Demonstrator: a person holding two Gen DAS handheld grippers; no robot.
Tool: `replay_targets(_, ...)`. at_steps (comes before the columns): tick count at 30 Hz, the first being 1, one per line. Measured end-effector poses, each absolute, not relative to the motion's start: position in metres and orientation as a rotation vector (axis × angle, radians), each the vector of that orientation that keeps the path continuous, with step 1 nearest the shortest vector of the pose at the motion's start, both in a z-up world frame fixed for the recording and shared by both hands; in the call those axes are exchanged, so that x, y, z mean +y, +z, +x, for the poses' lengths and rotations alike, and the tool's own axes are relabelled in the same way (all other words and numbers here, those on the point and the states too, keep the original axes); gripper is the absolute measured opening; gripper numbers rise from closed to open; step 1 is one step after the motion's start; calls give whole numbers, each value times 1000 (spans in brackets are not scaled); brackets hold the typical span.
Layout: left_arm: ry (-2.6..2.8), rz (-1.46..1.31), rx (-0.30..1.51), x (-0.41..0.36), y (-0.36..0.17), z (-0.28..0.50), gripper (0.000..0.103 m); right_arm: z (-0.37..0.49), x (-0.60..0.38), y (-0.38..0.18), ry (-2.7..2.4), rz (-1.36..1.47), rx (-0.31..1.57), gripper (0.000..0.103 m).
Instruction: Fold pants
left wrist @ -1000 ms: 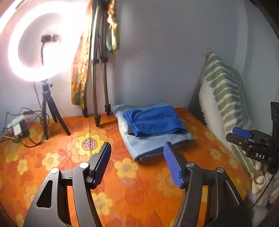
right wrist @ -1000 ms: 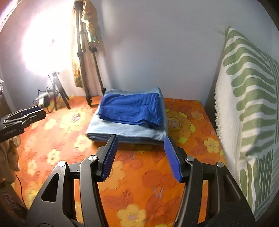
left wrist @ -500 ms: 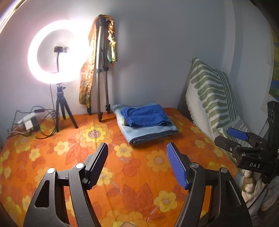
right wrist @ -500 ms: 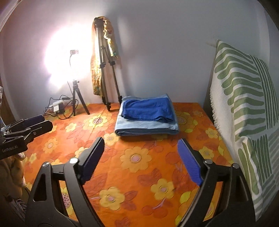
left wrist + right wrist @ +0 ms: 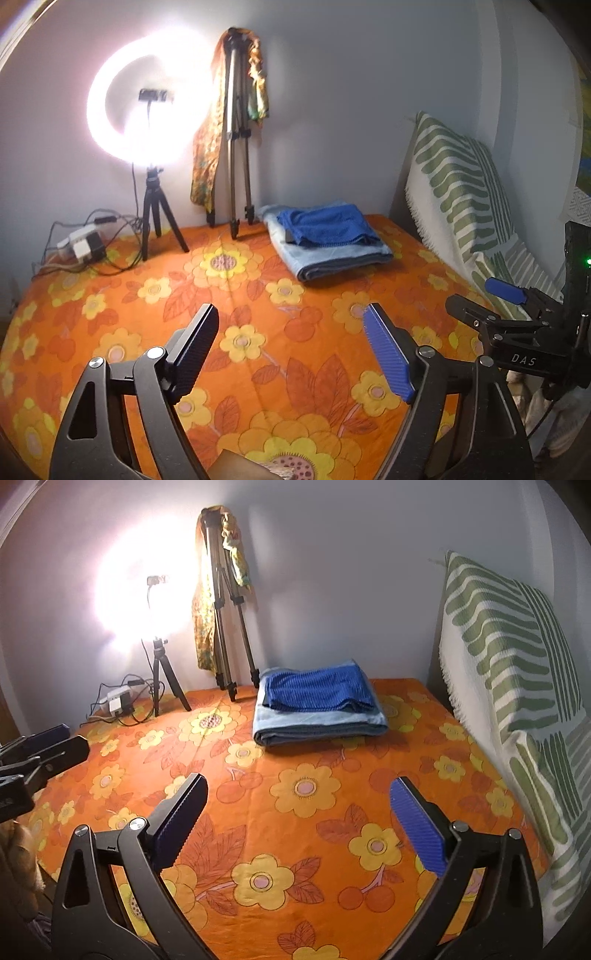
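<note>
**Pants look folded, both grippers hanging back empty**

So as far as I can tell the folding is basically done. The dark blue pants (image 5: 319, 692) sit as a neat flat rectangle on top of a folded light blue garment (image 5: 317, 725), and that little stack is at the far end of the bed (image 5: 303, 812), near the wall and just beside the tripod legs (image 5: 225, 627). No loose legs or waistband sticking out that I can spot (the far edge is hidden, so can't swear to it).

The left gripper (image 5: 291, 347) has its fingers spread wide apart with nothing between them, hovering over the orange flowered bedspread well short of the stack. Same story for the right gripper (image 5: 299, 819): fingers apart, empty, well apart from the pants.

My guess is nothing's left except maybe a tidy-up pat.
</note>
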State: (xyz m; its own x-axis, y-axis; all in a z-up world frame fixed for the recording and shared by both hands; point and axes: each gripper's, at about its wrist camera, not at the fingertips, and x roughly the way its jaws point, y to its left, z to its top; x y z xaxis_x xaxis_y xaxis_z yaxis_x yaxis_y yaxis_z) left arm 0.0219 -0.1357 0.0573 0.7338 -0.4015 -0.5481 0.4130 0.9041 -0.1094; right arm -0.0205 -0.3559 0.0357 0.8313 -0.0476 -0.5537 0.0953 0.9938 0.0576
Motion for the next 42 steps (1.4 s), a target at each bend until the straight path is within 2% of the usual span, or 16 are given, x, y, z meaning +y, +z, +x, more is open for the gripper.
replay_targets(42,-430,44,609,-140,50,16,81,-12,-348,23,-41,108,614,101)
